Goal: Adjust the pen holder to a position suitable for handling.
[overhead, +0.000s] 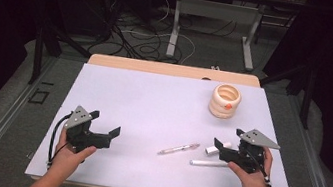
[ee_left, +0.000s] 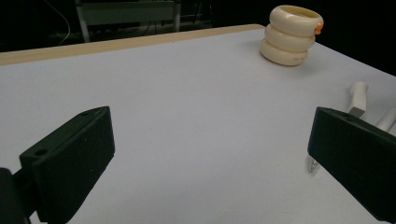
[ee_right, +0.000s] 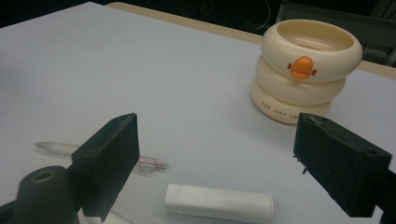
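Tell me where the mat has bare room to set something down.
The whole stretch between the left gripper and the cream ring holder is bare, as is the far left of the mat. It is crowded by the right gripper: clear pen, white pen and small white tube.

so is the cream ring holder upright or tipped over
Upright: the cream ring holder stands on its base on the table, open mouth facing up.

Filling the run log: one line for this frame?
left gripper open, empty | right gripper open, over white tube | pens on table | cream holder upright
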Available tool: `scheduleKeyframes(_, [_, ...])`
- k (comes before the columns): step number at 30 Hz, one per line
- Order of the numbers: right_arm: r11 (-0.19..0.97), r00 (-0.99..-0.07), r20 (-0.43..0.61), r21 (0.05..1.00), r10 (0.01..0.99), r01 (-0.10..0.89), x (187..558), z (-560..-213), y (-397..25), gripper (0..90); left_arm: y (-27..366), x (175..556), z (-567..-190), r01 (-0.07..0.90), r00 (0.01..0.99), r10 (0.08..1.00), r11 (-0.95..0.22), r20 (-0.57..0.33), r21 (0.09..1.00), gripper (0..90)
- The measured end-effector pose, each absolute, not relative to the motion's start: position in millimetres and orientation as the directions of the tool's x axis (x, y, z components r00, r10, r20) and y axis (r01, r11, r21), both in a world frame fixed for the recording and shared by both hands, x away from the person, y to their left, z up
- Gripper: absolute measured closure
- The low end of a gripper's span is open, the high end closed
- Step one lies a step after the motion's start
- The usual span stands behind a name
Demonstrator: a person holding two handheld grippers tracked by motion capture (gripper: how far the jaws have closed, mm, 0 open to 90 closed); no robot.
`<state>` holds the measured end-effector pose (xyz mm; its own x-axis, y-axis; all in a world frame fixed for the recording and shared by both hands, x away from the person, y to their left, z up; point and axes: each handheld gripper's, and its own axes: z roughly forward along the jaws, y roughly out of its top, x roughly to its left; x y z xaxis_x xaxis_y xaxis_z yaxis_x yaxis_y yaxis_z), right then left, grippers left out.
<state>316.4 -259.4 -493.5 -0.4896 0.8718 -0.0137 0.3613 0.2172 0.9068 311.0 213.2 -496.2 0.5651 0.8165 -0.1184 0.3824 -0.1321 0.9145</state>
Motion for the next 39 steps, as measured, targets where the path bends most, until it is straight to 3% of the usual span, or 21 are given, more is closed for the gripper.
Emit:
scheduleKeyframes(22, [0.322,-0.529,-0.089,0.873,0.844,0.367,325.1,-497.9,-250.9,15.7,220.0,307.1,-496.7,0.387,0.554,0.822,-0.112,-0.133,0.915,0.7])
scheduleKeyframes(39, [0.395,-0.556,-0.124,0.827,0.822,0.400,353.5,-484.4,-253.9,33.7,221.2,301.5,-499.9,0.394,0.540,0.833,-0.120,-0.124,0.911,0.7])
